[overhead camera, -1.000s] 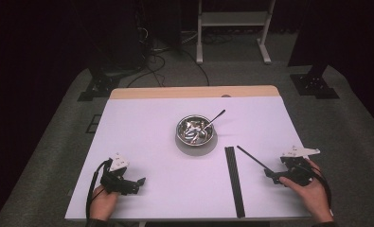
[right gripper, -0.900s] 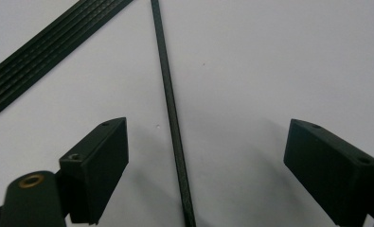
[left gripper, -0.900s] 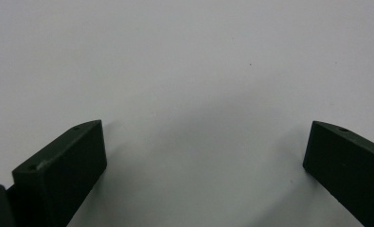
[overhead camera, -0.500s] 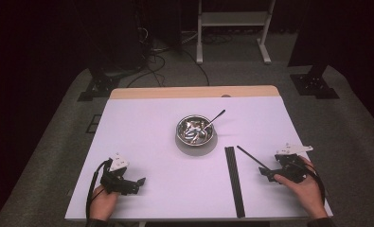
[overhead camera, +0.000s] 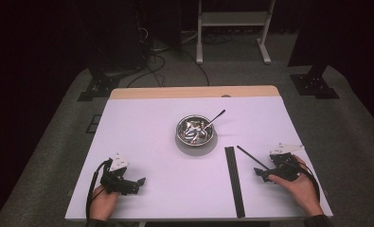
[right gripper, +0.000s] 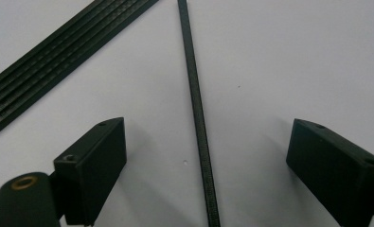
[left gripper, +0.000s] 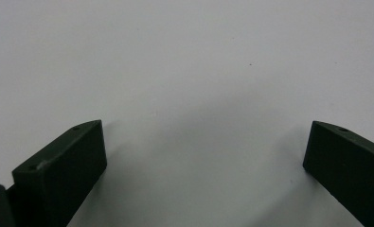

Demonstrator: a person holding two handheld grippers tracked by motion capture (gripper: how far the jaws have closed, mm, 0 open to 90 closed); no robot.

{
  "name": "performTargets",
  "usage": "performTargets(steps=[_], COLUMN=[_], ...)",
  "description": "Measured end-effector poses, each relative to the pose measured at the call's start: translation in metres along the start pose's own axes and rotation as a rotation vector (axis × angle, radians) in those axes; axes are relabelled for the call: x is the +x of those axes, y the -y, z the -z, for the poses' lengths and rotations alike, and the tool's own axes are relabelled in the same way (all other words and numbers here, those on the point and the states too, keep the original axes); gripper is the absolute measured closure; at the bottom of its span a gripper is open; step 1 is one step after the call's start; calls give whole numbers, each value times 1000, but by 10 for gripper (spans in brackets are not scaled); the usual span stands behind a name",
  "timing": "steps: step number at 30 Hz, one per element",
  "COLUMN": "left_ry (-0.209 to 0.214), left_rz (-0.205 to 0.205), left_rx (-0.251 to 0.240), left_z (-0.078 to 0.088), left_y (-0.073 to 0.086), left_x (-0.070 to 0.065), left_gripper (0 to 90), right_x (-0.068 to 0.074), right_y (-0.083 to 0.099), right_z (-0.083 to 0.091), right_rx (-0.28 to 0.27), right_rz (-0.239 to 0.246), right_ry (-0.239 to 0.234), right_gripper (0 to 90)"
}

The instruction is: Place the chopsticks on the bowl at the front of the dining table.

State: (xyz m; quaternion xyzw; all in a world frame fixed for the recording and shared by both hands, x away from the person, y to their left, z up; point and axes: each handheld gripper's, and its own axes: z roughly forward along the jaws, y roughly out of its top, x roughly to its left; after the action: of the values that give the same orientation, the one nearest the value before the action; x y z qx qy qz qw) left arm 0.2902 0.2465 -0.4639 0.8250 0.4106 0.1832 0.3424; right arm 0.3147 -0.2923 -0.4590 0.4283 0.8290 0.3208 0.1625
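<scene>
The high view looks forward and down from the near side, taking in the whole table (overhead camera: pixel 142 132) and the floor beyond. The left gripper view sits close above bare tabletop at the near left. The right gripper view, equally close at the near right, shares the thin black rod (right gripper: pixel 197 113) and the strip bundle (right gripper: pixel 57 56) with the high view.

A bowl (overhead camera: pixel 194 131) sits mid-table (overhead camera: pixel 142 137); a bundle of rods (overhead camera: pixel 234 179) lies right of it; one rod (overhead camera: pixel 253 158) lies farther right.

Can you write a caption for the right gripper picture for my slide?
Open right gripper straddling a thin black stick on the white table, beside a bundle of sticks.
</scene>
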Motion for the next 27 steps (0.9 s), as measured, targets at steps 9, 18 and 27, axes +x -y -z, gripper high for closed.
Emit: performTargets(steps=[9,18,27], left_ry=[0,0,0], left_rz=[0,-1,0], left_rx=[0,0,0], left_z=[0,0,0], left_y=[0,0,0], left_x=[0,0,0], left_gripper=[0,0,0], right_x=[0,4,-1], right_y=[1,-1,-4], right_z=[0,4,6], right_rx=[-5,-4,-9], right_rz=[4,37,26], right_ry=[3,-31,-30], right_gripper=[120,308,512])
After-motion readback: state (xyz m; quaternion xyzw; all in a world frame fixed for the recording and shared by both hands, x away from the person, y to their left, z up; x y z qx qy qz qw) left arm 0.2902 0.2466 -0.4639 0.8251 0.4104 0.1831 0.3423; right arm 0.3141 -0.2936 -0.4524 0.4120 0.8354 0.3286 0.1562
